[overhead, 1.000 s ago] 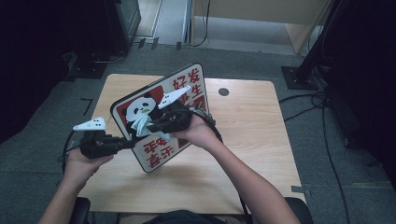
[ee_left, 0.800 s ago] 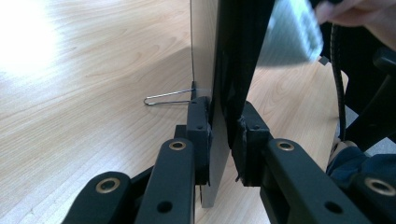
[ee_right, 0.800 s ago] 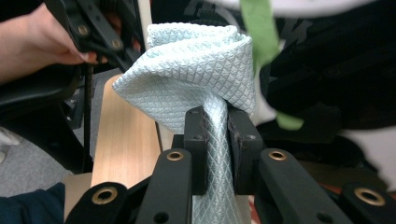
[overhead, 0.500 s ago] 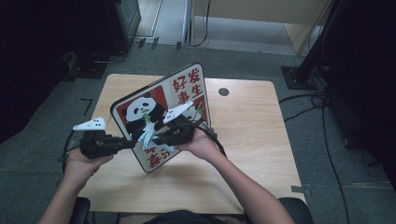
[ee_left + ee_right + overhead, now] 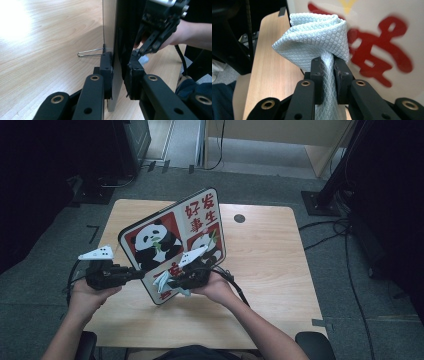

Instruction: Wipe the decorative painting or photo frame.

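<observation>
A board (image 5: 165,237) printed with pandas and red characters stands tilted on the wooden table (image 5: 265,255). My left gripper (image 5: 142,274) is shut on its lower left edge; in the left gripper view the pads (image 5: 107,72) clamp the board's thin edge (image 5: 113,37) between them. My right gripper (image 5: 170,282) is shut on a pale blue textured cloth (image 5: 312,37) and holds it against the lower part of the board's printed face (image 5: 382,30). That cloth (image 5: 162,289) peeks out below the right gripper's fingers. The right gripper (image 5: 143,50) also appears beyond the board in the left gripper view.
A thin wire loop (image 5: 90,52) sticks out from the board's back, just over the tabletop. A dark round hole (image 5: 239,218) sits near the table's far edge. Dark equipment stands on the floor to the left and right of the table.
My right gripper has slid the cloth down and to the left across the board's face, toward its lower edge. The left gripper keeps its hold on the board.
</observation>
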The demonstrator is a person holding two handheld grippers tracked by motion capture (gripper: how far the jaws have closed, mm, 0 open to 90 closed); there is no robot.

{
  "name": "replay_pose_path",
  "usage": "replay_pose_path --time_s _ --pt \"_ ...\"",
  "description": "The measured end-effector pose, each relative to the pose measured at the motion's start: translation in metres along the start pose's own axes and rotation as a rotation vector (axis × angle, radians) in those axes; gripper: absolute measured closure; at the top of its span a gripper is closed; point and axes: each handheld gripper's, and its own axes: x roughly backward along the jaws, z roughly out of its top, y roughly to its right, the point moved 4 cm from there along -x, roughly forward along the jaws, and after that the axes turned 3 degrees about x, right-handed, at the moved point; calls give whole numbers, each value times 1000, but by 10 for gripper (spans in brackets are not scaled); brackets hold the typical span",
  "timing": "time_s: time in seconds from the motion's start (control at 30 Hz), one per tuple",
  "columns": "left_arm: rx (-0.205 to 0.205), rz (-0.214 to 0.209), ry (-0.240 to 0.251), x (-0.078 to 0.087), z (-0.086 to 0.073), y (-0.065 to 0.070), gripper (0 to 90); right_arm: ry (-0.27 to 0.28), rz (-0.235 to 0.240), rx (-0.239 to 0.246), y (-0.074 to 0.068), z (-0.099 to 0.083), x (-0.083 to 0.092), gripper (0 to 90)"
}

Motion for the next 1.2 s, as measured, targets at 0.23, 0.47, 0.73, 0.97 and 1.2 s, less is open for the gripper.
replay_pose_path --time_s 0.23,0.47,0.73,0.97,1.2 --pt "3 -1 0 0 0 0 786 -5 7 -6 0 -20 -10 800" --pt "5 -3 0 0 0 0 786 -61 13 -31 1 -42 -22 800" --pt "9 -8 5 0 0 -1 783 -76 29 -58 -1 -36 -16 802" --pt "25 -13 3 1 0 -3 767 -49 33 -60 -4 -19 0 803" --pt "18 -9 -8 3 -1 -4 741 -11 23 -35 -7 16 21 804"
